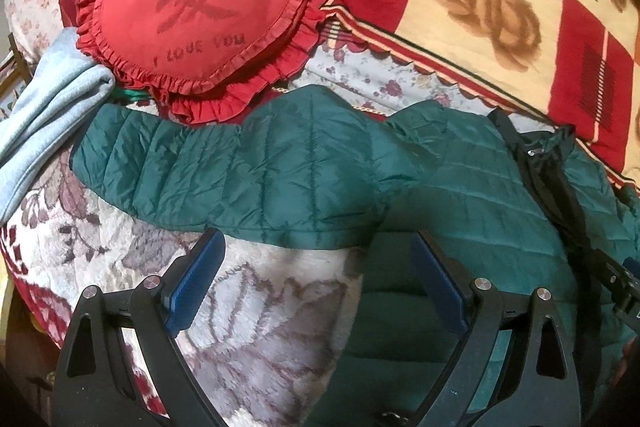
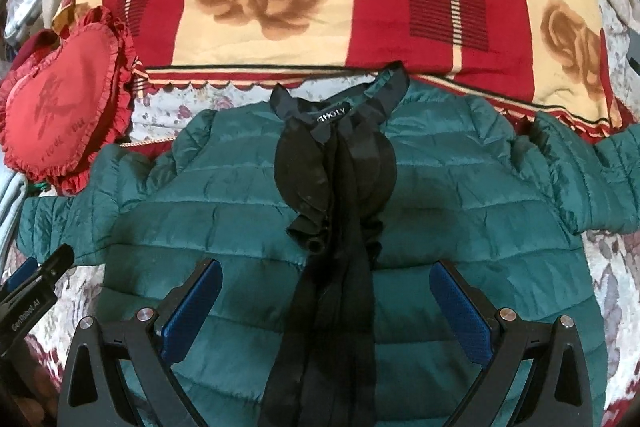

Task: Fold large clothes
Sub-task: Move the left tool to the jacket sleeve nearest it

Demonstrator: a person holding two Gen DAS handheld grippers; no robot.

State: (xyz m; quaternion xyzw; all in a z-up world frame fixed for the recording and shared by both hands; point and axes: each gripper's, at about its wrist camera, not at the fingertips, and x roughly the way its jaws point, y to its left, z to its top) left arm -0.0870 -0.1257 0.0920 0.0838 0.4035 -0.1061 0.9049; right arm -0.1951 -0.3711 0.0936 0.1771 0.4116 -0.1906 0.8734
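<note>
**Green jacket laid flat, both tools empty**

Left wrist view: the left hand-held gripper (image 1: 316, 283) hangs with its blue pads spread wide and nothing between them, just over the lower edge of the green quilted jacket (image 1: 304, 179). The jacket's sleeve (image 1: 168, 163) stretches out to the left across the bed (image 1: 256, 307). A red heart cushion (image 1: 196, 19) overlaps the top edge of that sleeve, and a pale blue garment (image 1: 52, 107) lies bunched just beside the cuff.

Right wrist view: the right hand-held gripper (image 2: 326, 311) is likewise wide apart and empty, centred above the jacket's front, straddling the black ruffled trim (image 2: 340, 195) that runs down from the collar (image 2: 336, 107). The other sleeve (image 2: 592, 179) reaches off to the right.

Likely trouble: the shell looks slick and puffy, so a shallow pinch could slip off. Lifting the left sleeve may drag the cushion along. The loose ruffle could bunch under a fold and leave it lopsided.
</note>
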